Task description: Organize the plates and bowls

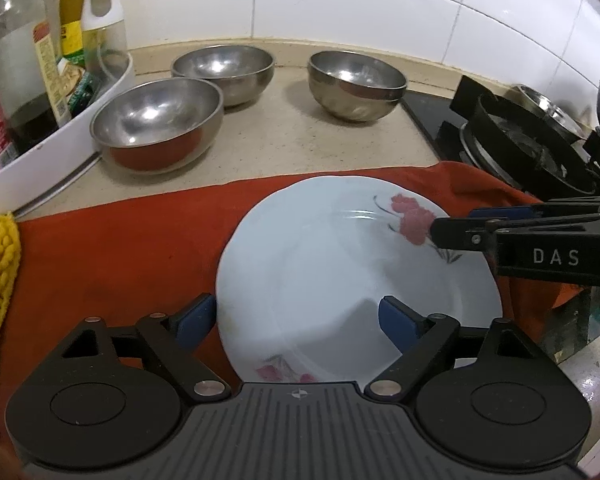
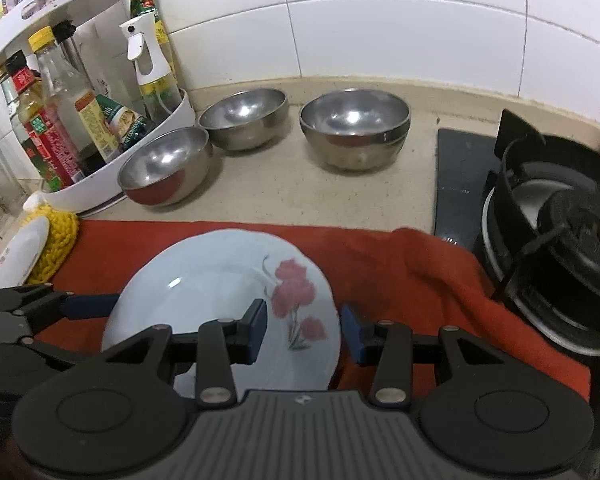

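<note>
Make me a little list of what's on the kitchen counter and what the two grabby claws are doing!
plate: white round ceramic plate with red flowers, lying on the red cloth
bowls: three shiny steel bowls; one near the bottle rack, one behind it, one stacked pair to the right
left gripper: open, fingers either side of the plate's left rim
right gripper: open, straddling the plate's right rim
stove: black gas burner on the right
</note>
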### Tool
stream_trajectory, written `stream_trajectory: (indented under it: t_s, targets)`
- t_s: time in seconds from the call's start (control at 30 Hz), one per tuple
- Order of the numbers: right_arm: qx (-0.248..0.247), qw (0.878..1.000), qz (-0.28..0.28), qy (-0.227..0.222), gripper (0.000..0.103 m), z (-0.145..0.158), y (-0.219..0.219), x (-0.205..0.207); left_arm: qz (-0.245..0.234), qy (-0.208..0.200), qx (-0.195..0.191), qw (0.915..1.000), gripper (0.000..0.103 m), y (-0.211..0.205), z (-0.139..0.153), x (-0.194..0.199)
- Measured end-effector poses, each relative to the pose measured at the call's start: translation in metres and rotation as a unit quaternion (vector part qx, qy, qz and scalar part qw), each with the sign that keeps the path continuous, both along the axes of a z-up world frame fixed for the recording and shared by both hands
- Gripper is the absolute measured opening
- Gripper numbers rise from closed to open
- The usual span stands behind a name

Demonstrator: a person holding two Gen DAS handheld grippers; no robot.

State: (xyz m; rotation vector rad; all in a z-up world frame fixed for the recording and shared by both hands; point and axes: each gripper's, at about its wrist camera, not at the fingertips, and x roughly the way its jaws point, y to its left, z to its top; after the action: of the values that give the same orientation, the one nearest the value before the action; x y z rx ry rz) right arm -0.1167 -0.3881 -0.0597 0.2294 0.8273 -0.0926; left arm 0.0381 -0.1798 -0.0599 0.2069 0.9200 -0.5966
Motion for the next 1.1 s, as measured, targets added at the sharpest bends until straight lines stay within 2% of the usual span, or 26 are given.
stream_trajectory:
  t_s: [0.1, 0.23, 0.27, 0.33, 0.73, 0.8, 0.9, 1.0, 1.1]
  targets:
    - [0.014, 1.0, -0.003, 0.012, 0.038, -0.004, -0.005, -0.001, 0.014, 0.004, -0.001, 0.9999, 0.095, 0.006, -0.002, 0.004]
    - [0.04, 0.999, 0.017, 0.027, 0.041, -0.013, -0.001, 0.003, 0.002, 0.026, -0.01, 0.9996, 0.096, 0.004, -0.007, 0.008]
    - [0.036, 0.999, 0.017, 0.026, 0.044, -0.014, 0.001, 0.003, -0.006, 0.031, -0.013, 0.9994, 0.095, 0.002, -0.007, 0.007]
    - [0.025, 0.999, 0.015, 0.029, 0.045, -0.014, 0.006, 0.005, -0.017, 0.026, -0.008, 0.9995, 0.096, -0.003, -0.007, 0.004]
    - [0.014, 0.999, 0.032, 0.037, 0.045, -0.013, 0.023, 0.023, 0.003, 0.031, -0.01, 0.9994, 0.094, 0.018, -0.002, 0.009]
    - [0.012, 0.999, 0.033, 0.03, 0.045, -0.01, 0.021, 0.024, 0.011, 0.027, -0.006, 0.9996, 0.094, 0.026, -0.001, 0.01]
    - [-0.026, 0.999, 0.027, 0.008, 0.045, 0.003, 0.026, 0.027, 0.032, 0.023, -0.01, 0.9992, 0.094, 0.045, 0.005, 0.013]
    - [-0.013, 0.999, 0.036, -0.009, 0.045, 0.015, 0.034, 0.035, 0.063, 0.012, -0.011, 0.9979, 0.094, 0.074, 0.014, 0.017]
    - [0.001, 0.997, 0.068, -0.026, 0.045, 0.026, 0.056, 0.047, 0.099, -0.01, -0.009, 0.995, 0.097, 0.105, 0.028, 0.02]
